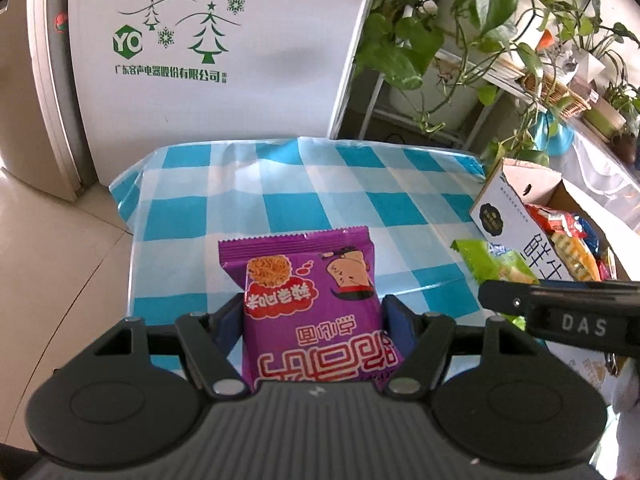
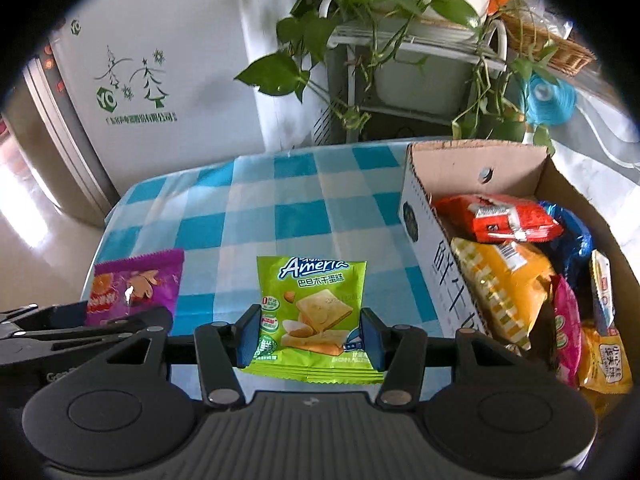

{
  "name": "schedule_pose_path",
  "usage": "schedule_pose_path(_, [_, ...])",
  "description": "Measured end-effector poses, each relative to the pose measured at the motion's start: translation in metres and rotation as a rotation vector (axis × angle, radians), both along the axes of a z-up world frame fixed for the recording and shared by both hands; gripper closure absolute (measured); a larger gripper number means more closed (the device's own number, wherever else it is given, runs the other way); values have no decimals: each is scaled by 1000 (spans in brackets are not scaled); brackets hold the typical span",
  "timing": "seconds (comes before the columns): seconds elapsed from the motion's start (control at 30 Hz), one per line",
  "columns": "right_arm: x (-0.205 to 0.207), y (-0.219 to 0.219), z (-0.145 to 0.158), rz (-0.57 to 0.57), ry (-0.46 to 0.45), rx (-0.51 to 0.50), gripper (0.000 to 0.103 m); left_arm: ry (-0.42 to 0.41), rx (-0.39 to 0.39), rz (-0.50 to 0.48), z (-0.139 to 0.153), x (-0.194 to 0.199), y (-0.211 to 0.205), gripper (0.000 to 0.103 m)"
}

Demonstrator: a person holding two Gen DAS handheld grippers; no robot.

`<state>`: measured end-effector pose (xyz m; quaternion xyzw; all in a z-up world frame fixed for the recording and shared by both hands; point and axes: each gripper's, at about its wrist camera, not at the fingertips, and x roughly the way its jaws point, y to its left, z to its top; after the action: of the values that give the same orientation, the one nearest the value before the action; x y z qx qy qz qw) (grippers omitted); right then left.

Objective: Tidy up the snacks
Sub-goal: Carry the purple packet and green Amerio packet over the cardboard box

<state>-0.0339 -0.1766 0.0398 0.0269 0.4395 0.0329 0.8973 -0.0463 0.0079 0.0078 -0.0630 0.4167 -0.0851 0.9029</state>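
Observation:
A purple noodle snack packet sits between the blue pads of my left gripper, which is shut on it over the checked tablecloth; it also shows in the right wrist view. A green Ameria cake packet sits between the pads of my right gripper, which is shut on it; it shows partly in the left wrist view. A cardboard box at the right holds several snack packets; it also shows in the left wrist view.
The table wears a blue-and-white checked cloth. A white fridge carton stands behind it. Potted plants on a white rack stand at the back right. Tiled floor lies off the left edge.

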Motion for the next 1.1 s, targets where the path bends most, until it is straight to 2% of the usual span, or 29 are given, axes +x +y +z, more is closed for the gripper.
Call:
schedule_pose_path(0.47, [-20,-5,3,75,-9,-10,45,3,-39,31,-8,-31,-3,32])
schedule_pose_path(0.73, [-34,-18,20,80,-69,6,45,-10,-76,49,4,-38,-12,32])
schedule_pose_path(1.1, [-43,-60,52,5,-184,81,45,-85,-103,17,40,-38,-41,32])
